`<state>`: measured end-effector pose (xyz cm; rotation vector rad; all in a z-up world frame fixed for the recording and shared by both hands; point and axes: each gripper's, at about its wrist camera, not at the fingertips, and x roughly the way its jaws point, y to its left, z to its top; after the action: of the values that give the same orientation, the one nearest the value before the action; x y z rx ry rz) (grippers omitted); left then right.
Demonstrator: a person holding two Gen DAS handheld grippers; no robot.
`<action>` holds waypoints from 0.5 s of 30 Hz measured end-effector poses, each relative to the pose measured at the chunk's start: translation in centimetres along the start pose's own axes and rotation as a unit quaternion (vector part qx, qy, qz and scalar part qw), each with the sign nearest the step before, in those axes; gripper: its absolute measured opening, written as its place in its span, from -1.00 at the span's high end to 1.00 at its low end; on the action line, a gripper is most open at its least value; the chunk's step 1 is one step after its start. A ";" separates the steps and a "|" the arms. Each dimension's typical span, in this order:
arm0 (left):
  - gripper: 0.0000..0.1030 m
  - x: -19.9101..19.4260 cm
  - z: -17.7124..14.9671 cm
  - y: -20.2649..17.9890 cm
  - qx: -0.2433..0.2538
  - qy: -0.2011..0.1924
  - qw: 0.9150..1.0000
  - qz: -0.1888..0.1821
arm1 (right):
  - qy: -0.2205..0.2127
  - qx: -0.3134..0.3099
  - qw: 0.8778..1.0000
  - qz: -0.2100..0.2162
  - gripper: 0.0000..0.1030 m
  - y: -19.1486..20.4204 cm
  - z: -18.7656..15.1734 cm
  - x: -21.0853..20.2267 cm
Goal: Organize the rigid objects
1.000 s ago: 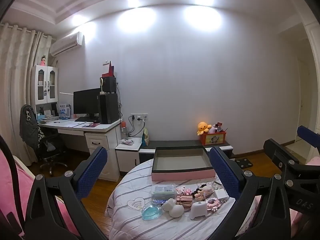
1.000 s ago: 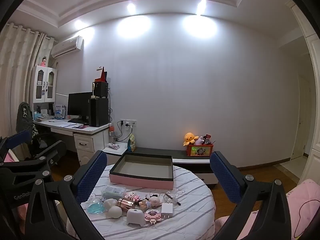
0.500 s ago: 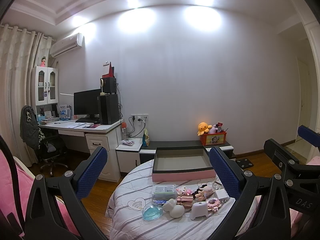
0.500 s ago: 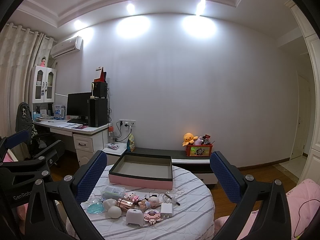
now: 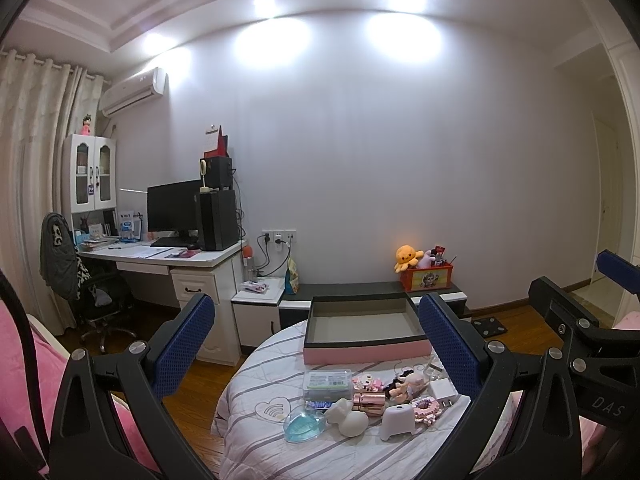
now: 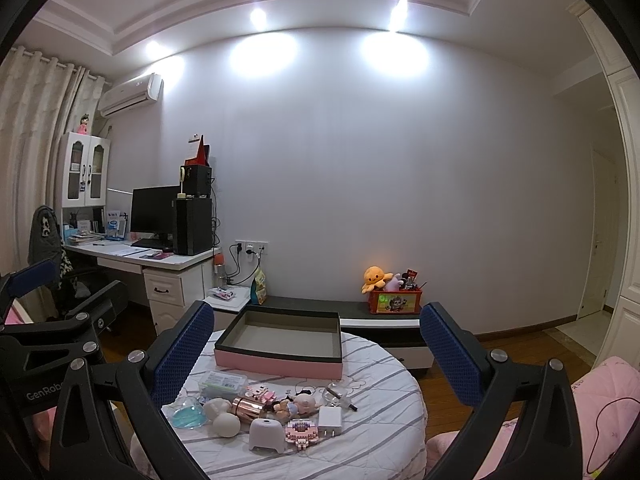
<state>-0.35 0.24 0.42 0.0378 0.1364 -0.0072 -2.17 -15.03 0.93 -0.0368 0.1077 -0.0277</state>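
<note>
You held both grippers raised and well back from the round table (image 6: 384,364), neither touching anything. Your left gripper (image 5: 316,344) was spread wide with nothing between its pads, and your right gripper (image 6: 316,346) was spread just as wide and equally bare.

The things to sort lay in a tight cluster on the near half of the table: a clear box (image 6: 222,383) at the back left, a blue dish (image 6: 188,417) beside a white egg (image 6: 226,426), a rose-gold tube (image 6: 249,406), a small doll (image 6: 294,404), a white stool-shaped piece (image 6: 266,434), a pink block toy (image 6: 301,435) and a white plug (image 6: 330,421). Behind them the pink tray (image 6: 278,364) sat open and looked bare inside, presumably the place for all of it.

The crowding was your main risk. The tube, doll and block toy were touching or nearly so, so a wide approach could catch two at once or shove a neighbour aside. The egg and tube were rounded and might roll off the quilted cover if nudged. Something thin and dark lay near the plug; from this far I couldn't tell what it was. The tray's walls stood up, so a low carry could clip the near rim, and your two grippers, side by side, could collide if both reached in together.
</note>
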 end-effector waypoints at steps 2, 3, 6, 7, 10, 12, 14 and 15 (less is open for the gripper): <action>-1.00 0.0 0.0 0.0 0.000 0.000 1.000 0.001 | -0.001 0.000 1.000 0.000 -1.00 0.0 0.0 0.0; -1.00 -0.1 0.1 0.0 0.000 -0.001 1.000 0.001 | 0.000 0.000 1.000 0.000 -1.00 0.0 0.0 0.0; -1.00 -0.1 0.1 -0.1 0.001 -0.001 1.000 0.001 | -0.001 0.000 1.000 0.000 -1.00 0.0 0.0 0.0; -1.00 -0.1 0.1 -0.1 0.001 -0.001 1.000 0.001 | -0.001 0.000 1.000 0.000 -1.00 0.0 0.0 0.0; -1.00 -0.2 0.2 -0.1 0.002 -0.001 1.000 0.001 | -0.001 0.000 1.000 0.000 -1.00 0.0 0.0 -0.1; -1.00 -0.3 0.4 -0.1 0.002 -0.001 1.000 0.002 | -0.001 0.000 1.000 0.000 -1.00 0.1 0.0 -0.1; -1.00 -0.3 0.3 -0.1 0.002 -0.002 1.000 0.002 | -0.001 -0.001 1.000 0.000 -1.00 0.0 0.0 -0.1; -1.00 -0.3 0.3 -0.1 0.002 -0.002 1.000 0.002 | -0.001 0.000 1.000 0.000 -1.00 0.0 0.0 -0.1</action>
<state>-0.64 0.13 0.80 0.0418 0.1332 -0.0044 -2.22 -15.06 0.97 -0.0374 0.1057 -0.0280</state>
